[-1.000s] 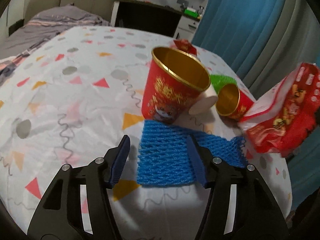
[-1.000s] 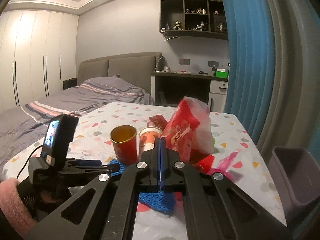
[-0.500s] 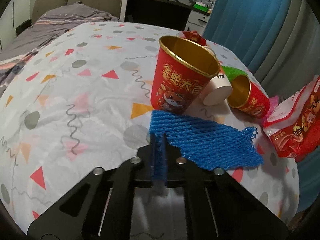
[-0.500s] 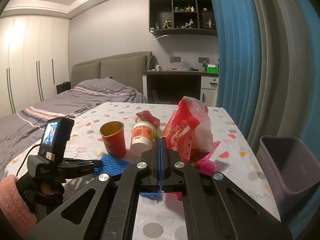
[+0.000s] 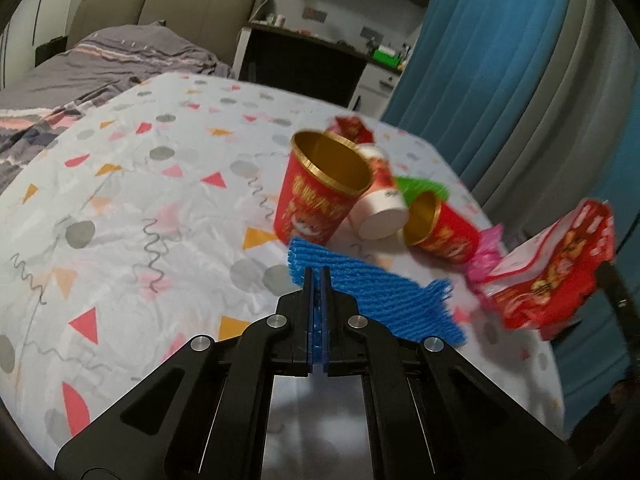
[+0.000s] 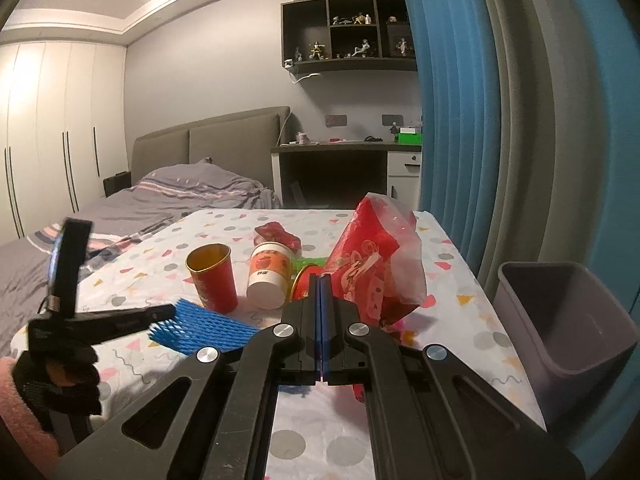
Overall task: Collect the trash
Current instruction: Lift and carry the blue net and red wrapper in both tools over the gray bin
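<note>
On the patterned table (image 5: 120, 208): left gripper (image 5: 317, 280) clamped on blue foam net (image 5: 372, 292), right gripper (image 6: 321, 284) clenched holding red snack bag (image 6: 372, 264), cups (image 6: 212, 276) uncollected, grey bin (image 6: 560, 332) apparently empty, task barely begun.

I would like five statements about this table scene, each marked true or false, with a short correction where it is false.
1. The left gripper is shut on the blue foam net. True.
2. The right gripper holds the red snack bag. True.
3. The grey bin stands on the table among the cups. False: it stands off the table's right edge.
4. The large red cup lies on its side. False: it stands upright, mouth up; the small red cup lies on its side.
5. The white paper cup stands mouth up. False: its flat base faces up.
</note>
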Available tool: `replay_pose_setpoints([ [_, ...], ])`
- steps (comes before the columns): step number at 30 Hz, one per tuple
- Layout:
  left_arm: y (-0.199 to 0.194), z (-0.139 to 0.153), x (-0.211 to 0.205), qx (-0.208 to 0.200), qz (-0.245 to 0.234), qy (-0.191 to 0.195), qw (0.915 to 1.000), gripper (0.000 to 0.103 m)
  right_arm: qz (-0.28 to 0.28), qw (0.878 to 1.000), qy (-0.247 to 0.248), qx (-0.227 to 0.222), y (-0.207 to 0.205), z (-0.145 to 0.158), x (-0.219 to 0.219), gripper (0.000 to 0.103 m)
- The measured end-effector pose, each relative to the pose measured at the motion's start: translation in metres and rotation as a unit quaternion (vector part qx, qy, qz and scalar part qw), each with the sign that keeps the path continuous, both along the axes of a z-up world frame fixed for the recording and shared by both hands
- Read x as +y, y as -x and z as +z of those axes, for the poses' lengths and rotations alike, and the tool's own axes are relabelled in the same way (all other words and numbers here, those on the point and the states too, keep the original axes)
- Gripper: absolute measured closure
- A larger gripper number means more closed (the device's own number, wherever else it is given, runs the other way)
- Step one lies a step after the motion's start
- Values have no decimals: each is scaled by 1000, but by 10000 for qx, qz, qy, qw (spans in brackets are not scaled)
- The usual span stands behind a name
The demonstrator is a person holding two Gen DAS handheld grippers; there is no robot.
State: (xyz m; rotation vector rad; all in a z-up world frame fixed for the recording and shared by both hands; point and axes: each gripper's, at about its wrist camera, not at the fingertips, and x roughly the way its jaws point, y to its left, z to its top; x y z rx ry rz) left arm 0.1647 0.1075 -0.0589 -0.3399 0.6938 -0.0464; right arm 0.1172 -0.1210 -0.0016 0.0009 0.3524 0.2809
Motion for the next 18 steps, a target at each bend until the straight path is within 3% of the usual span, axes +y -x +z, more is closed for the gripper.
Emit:
replay_pose_setpoints([
  [7,22,43,-19,-610,-200,-9,9979,102,-81,9999,-122,-85,5,6,-11,102],
  [18,21,77,-62,-1012,-589,-117,9931,102,-277,9991,-265,-179,15,12,-40,102],
])
